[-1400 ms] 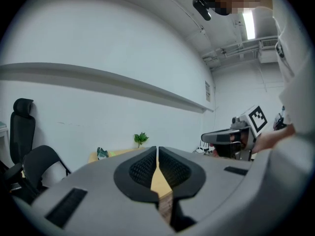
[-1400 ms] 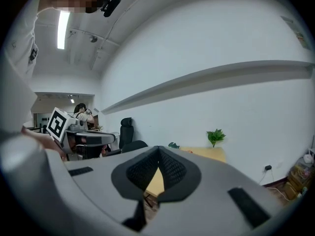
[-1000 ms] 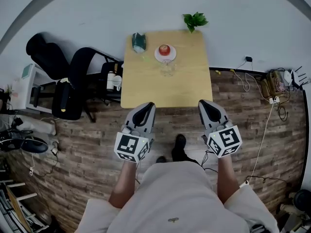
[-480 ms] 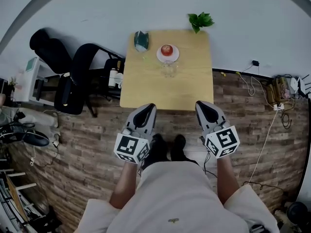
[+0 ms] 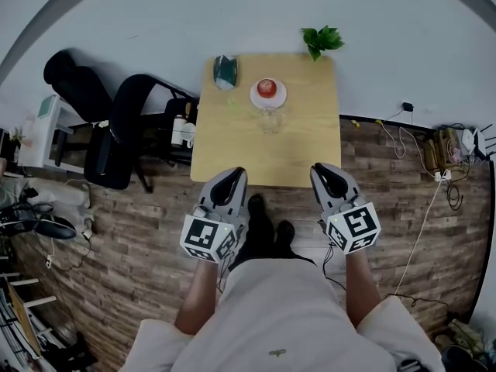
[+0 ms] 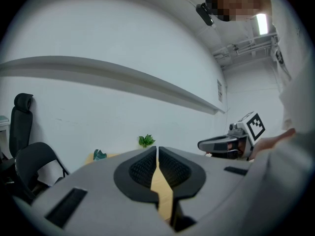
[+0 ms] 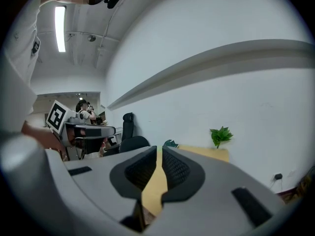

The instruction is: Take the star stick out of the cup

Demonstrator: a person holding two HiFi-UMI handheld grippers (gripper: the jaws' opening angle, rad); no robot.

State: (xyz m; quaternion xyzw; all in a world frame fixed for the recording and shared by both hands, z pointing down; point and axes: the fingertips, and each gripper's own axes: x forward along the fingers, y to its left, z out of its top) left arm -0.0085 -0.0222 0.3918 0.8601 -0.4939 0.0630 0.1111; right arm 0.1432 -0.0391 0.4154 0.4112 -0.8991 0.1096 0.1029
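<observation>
White wall stood behind a light wooden table on wood-plank floor. Black office chairs sat left, cables trailed right. Ceiling strip light was on.

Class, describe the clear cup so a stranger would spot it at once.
Find the light wooden table against the white wall. On it, a white plate holds a red apple; the clear glass cup stands just nearer the person, the only see-through item there.
</observation>
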